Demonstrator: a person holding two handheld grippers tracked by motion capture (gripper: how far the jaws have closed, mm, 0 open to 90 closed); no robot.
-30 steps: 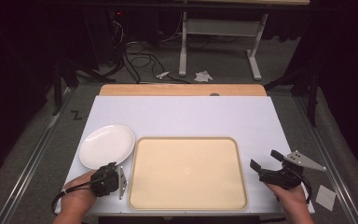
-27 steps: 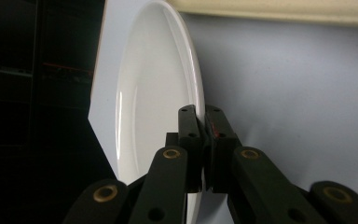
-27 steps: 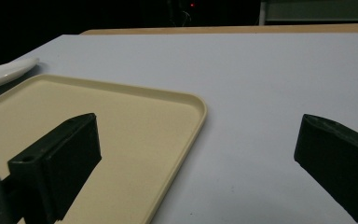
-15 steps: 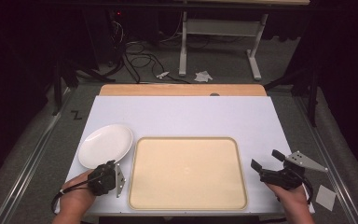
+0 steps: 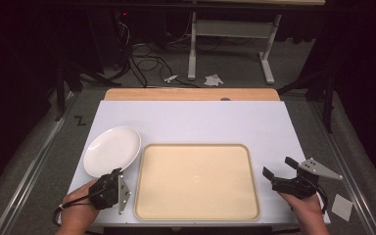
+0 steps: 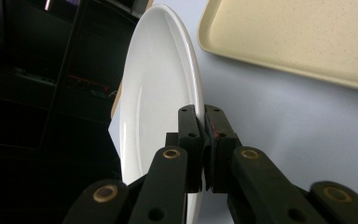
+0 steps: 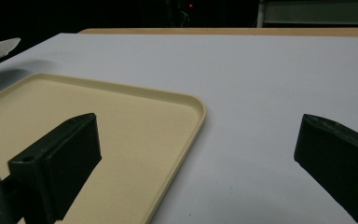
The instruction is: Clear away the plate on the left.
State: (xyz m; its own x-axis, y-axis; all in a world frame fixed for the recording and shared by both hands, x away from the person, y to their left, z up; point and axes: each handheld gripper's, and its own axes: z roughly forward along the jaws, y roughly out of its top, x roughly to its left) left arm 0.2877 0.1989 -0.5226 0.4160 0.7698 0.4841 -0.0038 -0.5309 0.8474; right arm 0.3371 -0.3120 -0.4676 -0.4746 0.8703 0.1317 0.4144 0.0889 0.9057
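A white plate (image 5: 111,150) hangs tilted a little above the white table top (image 5: 196,122) at the left, its shadow under it. My left gripper (image 5: 113,172) is shut on the plate's near rim. In the left gripper view the plate (image 6: 161,84) stands on edge, its rim pinched between the two black pads (image 6: 189,128). A cream tray (image 5: 196,178) lies flat in the middle front, with nothing on it. My right gripper (image 5: 280,167) rests at the tray's right edge, jaws wide apart with nothing between them; in its own view the tray's corner (image 7: 193,105) lies between the pads.
A wooden strip (image 5: 191,94) runs along the table's far edge. Beyond it are a desk frame (image 5: 230,44) and cables (image 5: 142,54) on the floor. A scrap of white paper (image 5: 343,206) lies off the table's front right corner.
The plate has risen off the table and tilted, carried slightly left and up by my left gripper. The right gripper has stayed in place.
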